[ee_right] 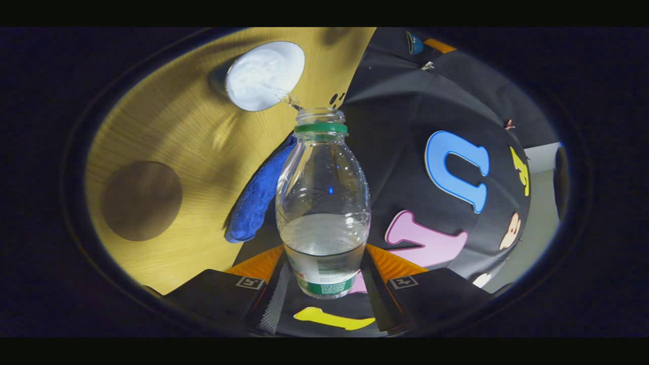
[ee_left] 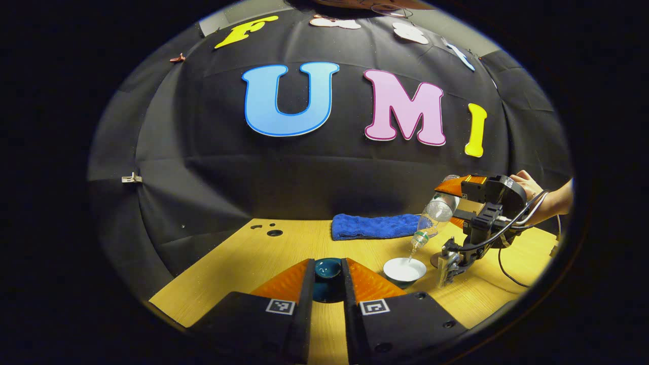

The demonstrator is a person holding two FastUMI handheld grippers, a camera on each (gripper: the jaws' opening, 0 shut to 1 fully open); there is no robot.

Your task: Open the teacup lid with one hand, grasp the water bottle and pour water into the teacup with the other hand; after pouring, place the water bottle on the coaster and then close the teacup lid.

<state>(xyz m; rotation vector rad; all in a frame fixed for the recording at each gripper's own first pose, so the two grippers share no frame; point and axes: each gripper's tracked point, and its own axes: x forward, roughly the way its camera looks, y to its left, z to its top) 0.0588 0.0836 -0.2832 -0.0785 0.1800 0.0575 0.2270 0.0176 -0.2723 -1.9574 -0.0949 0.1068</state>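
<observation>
Mid-pour over the table [ee_left: 238, 258]: bottle [ee_right: 323, 203] clamped low on its body between both fingers of the right gripper [ee_right: 324, 284], tipped neck-down, thin stream falling into the open teacup [ee_left: 404, 269], at 10 o'clock from the bottle mouth in the right gripper view. Lid [ee_left: 327, 269] off, pinched between the fingers of the left gripper [ee_left: 327, 289], well apart at 9 o'clock from the cup. Opening done, pouring in hand. Left to do, by the look of it: bottle upright onto the coaster [ee_right: 141, 201], bare at 8 o'clock from the cup, then lid back on. Blue cloth [ee_left: 372, 226] behind.
</observation>
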